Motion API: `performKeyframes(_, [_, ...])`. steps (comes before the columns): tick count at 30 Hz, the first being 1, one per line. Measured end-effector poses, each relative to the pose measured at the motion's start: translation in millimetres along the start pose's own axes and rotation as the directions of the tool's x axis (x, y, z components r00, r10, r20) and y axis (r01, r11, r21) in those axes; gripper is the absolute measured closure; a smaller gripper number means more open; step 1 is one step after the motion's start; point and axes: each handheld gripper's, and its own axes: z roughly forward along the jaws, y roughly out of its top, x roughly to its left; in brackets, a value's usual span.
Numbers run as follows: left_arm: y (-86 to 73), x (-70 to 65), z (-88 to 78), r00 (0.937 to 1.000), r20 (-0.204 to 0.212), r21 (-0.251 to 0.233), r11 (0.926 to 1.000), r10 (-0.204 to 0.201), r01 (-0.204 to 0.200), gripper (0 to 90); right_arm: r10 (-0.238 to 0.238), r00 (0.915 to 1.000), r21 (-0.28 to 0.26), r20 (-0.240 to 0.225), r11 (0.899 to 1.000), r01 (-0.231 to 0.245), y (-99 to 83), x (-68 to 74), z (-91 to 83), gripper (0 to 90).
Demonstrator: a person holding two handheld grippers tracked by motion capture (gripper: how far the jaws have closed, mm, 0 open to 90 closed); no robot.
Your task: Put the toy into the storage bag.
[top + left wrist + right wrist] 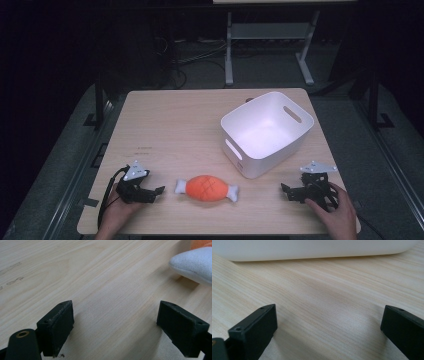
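An orange plush toy shaped like a cut of meat on a white bone (206,188) lies near the table's front edge. Its white end (193,263) shows at the upper right of the left gripper view. My left gripper (157,192) rests on the table just left of the toy, open, with bare wood between its jaws (115,322). A white plastic bin (266,132) with handle slots stands to the right of centre, empty. My right gripper (286,192) sits in front of the bin's right part, open, its jaws wide apart over bare wood (329,325). The bin's white wall (312,248) is just ahead of it.
The wooden table (170,125) has free room on its left half and behind the toy. Beyond the far edge, a dark floor holds cables and a white metal stand (270,35). A hand holds each gripper at the table's front edge.
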Motion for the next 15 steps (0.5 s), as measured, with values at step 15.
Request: performKeyframes(15, [3.2,-6.8,-16.3,0.9981,0.060,0.008,0.9999,0.014,-0.015,40.8,0.001,1.0000,-0.001,0.001,1.000,-0.001,0.4,0.3,0.4,0.2])
